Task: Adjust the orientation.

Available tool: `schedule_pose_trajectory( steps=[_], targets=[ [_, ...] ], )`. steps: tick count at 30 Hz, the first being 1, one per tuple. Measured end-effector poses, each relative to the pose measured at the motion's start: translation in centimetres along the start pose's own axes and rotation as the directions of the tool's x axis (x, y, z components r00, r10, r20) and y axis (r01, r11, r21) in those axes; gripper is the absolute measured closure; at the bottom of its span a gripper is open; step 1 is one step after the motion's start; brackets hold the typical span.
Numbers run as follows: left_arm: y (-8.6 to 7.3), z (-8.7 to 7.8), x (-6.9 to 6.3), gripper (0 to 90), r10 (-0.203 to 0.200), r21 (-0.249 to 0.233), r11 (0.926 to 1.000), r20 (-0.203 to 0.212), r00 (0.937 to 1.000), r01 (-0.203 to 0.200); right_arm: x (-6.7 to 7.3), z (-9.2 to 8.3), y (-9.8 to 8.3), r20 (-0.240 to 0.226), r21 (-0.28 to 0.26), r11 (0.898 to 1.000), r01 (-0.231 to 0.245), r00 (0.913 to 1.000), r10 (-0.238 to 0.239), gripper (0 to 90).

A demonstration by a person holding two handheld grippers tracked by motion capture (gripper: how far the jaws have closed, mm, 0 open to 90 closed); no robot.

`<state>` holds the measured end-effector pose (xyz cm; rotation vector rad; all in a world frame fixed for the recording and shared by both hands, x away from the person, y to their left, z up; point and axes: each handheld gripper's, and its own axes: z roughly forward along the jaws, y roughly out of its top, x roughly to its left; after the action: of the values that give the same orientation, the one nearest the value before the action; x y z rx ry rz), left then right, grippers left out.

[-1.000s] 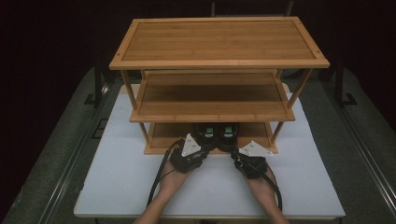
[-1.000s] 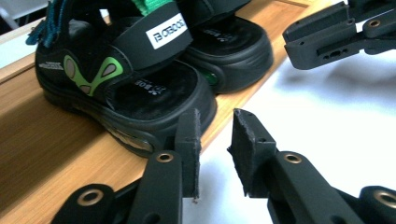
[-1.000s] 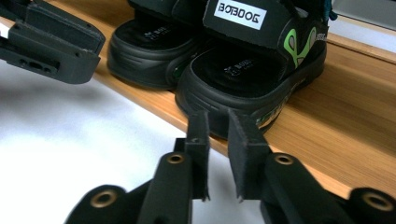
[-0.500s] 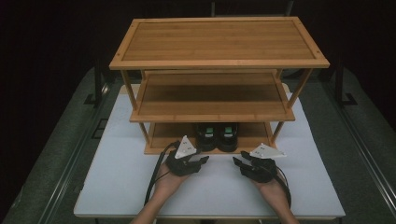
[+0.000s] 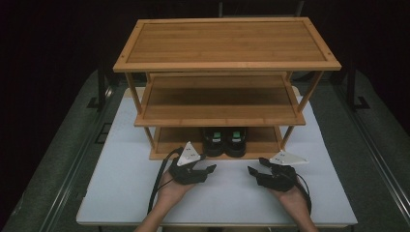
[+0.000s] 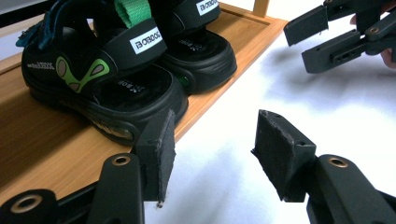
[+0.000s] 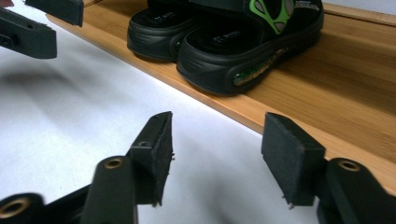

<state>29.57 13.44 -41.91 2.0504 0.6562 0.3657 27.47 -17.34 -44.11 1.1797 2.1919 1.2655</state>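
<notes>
A pair of black sandals with green trim (image 5: 224, 140) stands side by side on the bottom shelf of a three-tier bamboo rack (image 5: 226, 63). The sandals (image 6: 116, 79) fill the upper left of the left gripper view, and the sandals (image 7: 224, 37) also show at the top of the right gripper view. My left gripper (image 5: 209, 169) rests open on the white table in front of the rack, nothing between its jaws (image 6: 212, 156). My right gripper (image 5: 253, 170) lies open to the right of it, jaws (image 7: 215, 156) empty, facing the left one.
The white table top (image 5: 121, 188) carries the rack at its far half. The middle and top shelves hold nothing. Dark grey floor and rails flank the table. The rack's front edge (image 7: 243, 116) lies just ahead of both grippers.
Both grippers have drawn back from the bottom shelf toward the table's near edge and apart from the sandals, which stay on the shelf.
</notes>
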Motion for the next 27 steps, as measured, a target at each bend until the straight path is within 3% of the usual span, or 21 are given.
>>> schedule_pose_trajectory(
  steps=[5, 8, 18, 27],
  targets=[
    [-0.1, -0.2, 0.1, 41.3, -0.006, 0.006, 1.0, 0.002, 1.0, 0.006, -0.7, -0.5, -0.3, -0.009, 0.003, 1.0, -0.006, 0.9999, 0.006, 36.1],
    [-0.2, -0.5, 0.1, 32.2, -0.02, -0.003, 0.9998, -0.017, 0.9997, 0.02, -1.0, -0.8, -0.5, -0.007, -0.002, 1.0, -0.006, 1.0, 0.006, 32.6],
    [-0.8, -1.6, 0.4, 13.3, -0.049, -0.006, 0.9988, -0.035, 0.9982, 0.049, -1.5, -1.6, -1.0, -0.019, 0.008, 1.0, -0.003, 0.9998, 0.003, 31.1],
    [-1.8, -2.8, 0.9, 10.4, -0.057, -0.008, 0.9984, -0.045, 0.9973, 0.057, -2.2, -3.0, -1.8, -0.015, 0.007, 1.0, -0.008, 0.9999, 0.008, 30.7]
  ],
)
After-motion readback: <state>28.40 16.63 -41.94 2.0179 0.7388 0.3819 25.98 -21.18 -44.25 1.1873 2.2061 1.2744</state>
